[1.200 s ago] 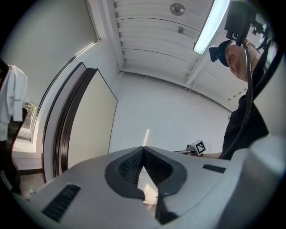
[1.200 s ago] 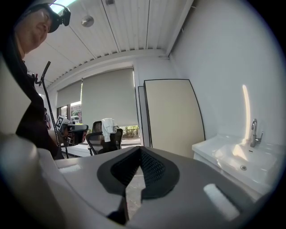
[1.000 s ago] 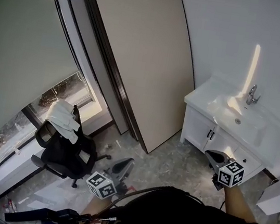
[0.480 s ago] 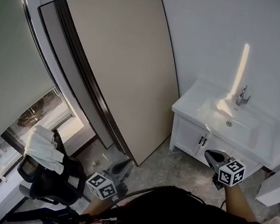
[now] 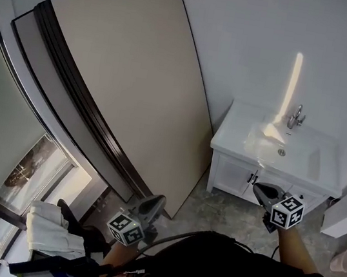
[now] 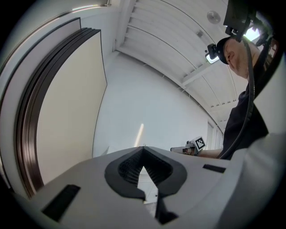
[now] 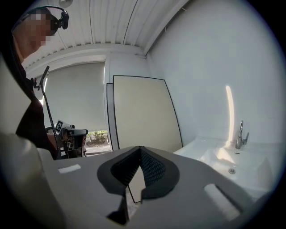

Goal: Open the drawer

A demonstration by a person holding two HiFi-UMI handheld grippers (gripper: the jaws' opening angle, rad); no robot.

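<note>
Under sink (image 5: 306, 163), cabinet doors (image 5: 236, 177) — head view only; R claw (image 5: 260, 191) closed.

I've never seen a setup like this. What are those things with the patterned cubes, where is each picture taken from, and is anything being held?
There is no robot here. A person holds a hand tool, a gripper with two jaws, in each hand. The cubes with square patterns are part of those tools. The wide picture comes from a camera on the person's head, looking down. In it the left gripper is at lower left, and the right gripper points toward a white vanity cabinet with a sink and a faucet. Large beige panels lean against the wall. The two round pictures come from cameras riding on each gripper, looking along its jaws. Both grippers have their jaws together and hold nothing.
</note>
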